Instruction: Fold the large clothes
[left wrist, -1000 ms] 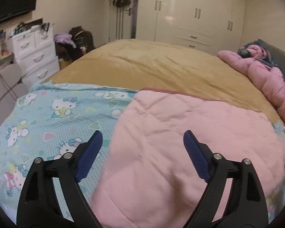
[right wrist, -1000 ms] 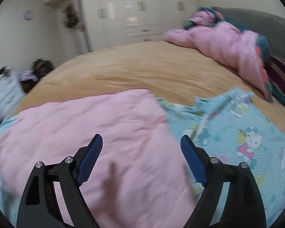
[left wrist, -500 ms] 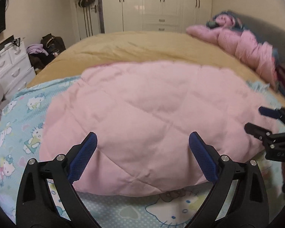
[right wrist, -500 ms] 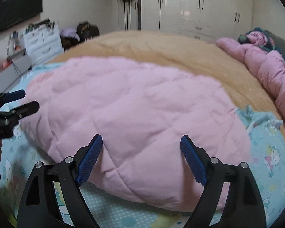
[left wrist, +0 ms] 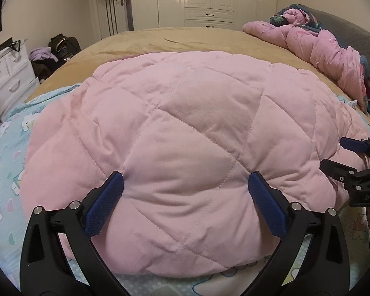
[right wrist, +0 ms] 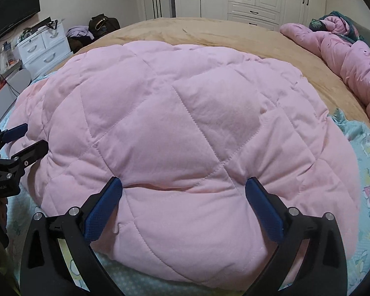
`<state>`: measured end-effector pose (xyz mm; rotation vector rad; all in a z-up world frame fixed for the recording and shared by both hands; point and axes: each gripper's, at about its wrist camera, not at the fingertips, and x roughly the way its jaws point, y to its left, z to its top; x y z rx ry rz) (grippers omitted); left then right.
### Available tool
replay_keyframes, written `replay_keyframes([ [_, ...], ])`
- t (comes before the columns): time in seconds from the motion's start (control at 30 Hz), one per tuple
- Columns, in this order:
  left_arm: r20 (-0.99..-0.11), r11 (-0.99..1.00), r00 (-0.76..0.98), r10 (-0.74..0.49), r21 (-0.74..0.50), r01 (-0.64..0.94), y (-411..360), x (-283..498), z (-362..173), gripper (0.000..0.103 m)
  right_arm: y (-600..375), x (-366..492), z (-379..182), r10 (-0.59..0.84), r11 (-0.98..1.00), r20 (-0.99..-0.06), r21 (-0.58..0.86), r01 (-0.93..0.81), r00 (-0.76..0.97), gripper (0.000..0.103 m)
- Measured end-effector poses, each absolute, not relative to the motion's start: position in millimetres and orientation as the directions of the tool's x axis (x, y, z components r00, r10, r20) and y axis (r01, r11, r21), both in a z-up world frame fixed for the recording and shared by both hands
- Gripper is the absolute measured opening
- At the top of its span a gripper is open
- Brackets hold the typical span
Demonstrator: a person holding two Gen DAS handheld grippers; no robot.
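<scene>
Left wrist: left gripper [left wrist: 185,187] gapes wide, holding nothing, fingertips against pink quilt [left wrist: 185,123] lying folded on blue sheet [left wrist: 9,148].
Right wrist: right gripper [right wrist: 183,188] equally wide, empty, fingertips touching quilt's near edge.

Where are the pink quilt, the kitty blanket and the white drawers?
pink quilt [left wrist: 185,128], left wrist view, middle stitched panel.
kitty blanket [right wrist: 367,187], right wrist view, cat print beside the quilt.
white drawers [right wrist: 43,45], right wrist view, drawer front.
</scene>
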<state>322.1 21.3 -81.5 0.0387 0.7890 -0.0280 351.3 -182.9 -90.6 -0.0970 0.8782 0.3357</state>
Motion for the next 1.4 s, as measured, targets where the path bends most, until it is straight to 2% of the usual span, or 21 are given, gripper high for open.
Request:
replay_keyframes([
  [0.17,-0.701,0.999,0.713,0.000,0.031,0.030,21,311,-69,0.095,-187,344,-80,0.261,0.946,-0.772,0.085,-0.313,0.579,0.099],
  [0.4,-0.683,0.999,0.730,-0.008,0.018,0.028,21,293,-45,0.095,-212,308,-47,0.364,0.928,-0.708,0.221,-0.299,0.605,0.099],
  [1.0,-0.579,0.999,0.813,0.053,0.038,-0.038,35,221,-3,0.095,-259,229,-3,0.387,0.922,-0.624,0.267,-0.280,0.679,0.099],
  [1.4,-0.610,0.995,0.786,0.098,0.034,-0.098,60,193,-17,0.095,-267,206,-2,0.374,0.927,-0.626,0.270,-0.260,0.684,0.099],
])
